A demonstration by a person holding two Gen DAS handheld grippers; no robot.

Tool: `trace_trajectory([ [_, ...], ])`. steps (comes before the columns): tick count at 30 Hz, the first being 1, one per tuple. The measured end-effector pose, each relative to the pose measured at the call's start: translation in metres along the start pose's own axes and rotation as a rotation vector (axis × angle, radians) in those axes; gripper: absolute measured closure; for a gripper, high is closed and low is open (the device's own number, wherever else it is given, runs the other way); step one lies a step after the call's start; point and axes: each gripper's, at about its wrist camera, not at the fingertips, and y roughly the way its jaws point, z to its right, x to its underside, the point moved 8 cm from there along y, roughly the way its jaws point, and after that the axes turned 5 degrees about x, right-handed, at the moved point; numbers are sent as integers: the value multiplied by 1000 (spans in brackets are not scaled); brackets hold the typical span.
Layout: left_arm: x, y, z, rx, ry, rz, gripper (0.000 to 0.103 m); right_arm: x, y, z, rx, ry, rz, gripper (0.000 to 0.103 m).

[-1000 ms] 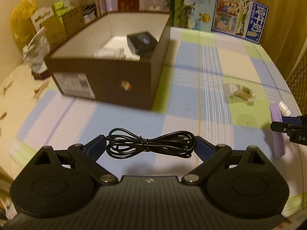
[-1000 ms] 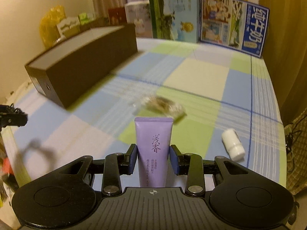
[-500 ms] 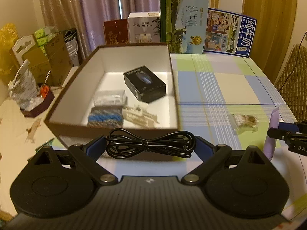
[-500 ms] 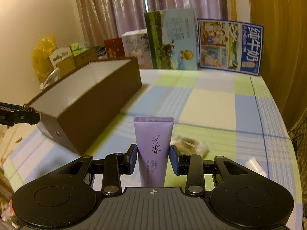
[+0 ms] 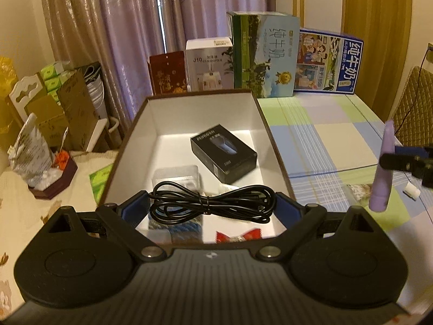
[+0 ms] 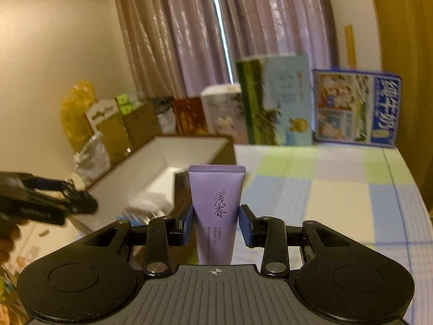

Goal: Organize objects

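Both my grippers hold items at the brown box.
My left gripper (image 5: 212, 207) clamps a coiled black cable (image 5: 212, 203) above the box's (image 5: 273, 138) near edge; my right gripper (image 6: 216, 226) pinches a purple tube (image 6: 216, 214) beside its right wall.

We are in a home: long purple curtains (image 5: 130, 27) hang behind a bench (image 5: 333, 135) covered in a checked cloth, milk cartons (image 5: 327, 62) and gift boxes (image 5: 209, 65) line its far edge, and a quilted chair (image 5: 414, 100) stands by its right edge.
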Motion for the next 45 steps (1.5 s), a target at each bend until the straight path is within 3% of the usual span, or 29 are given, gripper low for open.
trace_trajectory([
  [8, -23, 11, -27, 15, 45, 31, 8, -42, 27, -52, -84, 3, 28, 69],
  [15, -36, 29, -44, 34, 80, 33, 8, -47, 69, -84, -107, 12, -21, 69],
  [27, -39, 74, -72, 56, 113, -25, 8, -33, 132, -97, -81, 54, -113, 69],
  [45, -41, 114, -82, 96, 134, -72, 8, -35, 170, -96, -31, 64, -156, 69],
])
